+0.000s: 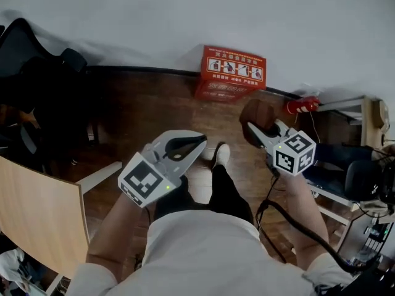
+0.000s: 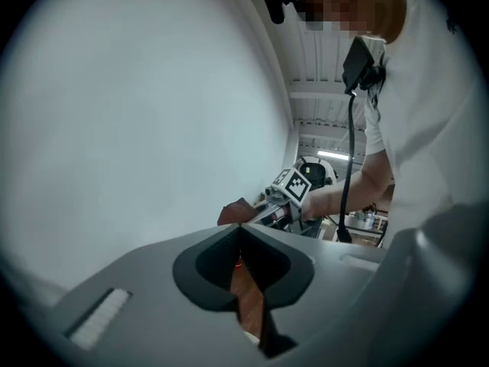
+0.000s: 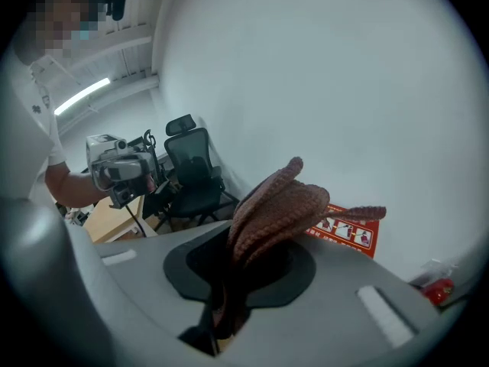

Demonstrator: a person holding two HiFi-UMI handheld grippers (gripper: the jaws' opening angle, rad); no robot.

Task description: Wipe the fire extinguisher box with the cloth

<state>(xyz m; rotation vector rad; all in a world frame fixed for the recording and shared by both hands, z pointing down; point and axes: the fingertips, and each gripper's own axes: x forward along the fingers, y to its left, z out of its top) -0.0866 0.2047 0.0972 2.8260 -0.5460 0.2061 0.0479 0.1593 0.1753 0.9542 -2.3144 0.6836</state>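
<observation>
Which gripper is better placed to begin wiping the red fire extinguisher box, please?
Right. The right gripper holds the brown knitted cloth in shut jaws and hangs nearer the red fire extinguisher box; the left gripper is shut and empty.

Ahead of me the fire extinguisher box (image 1: 231,73) sits on the floor (image 1: 154,106) against the wall (image 1: 154,23), behind the cloth (image 1: 259,113) in my right gripper (image 1: 254,130).
</observation>
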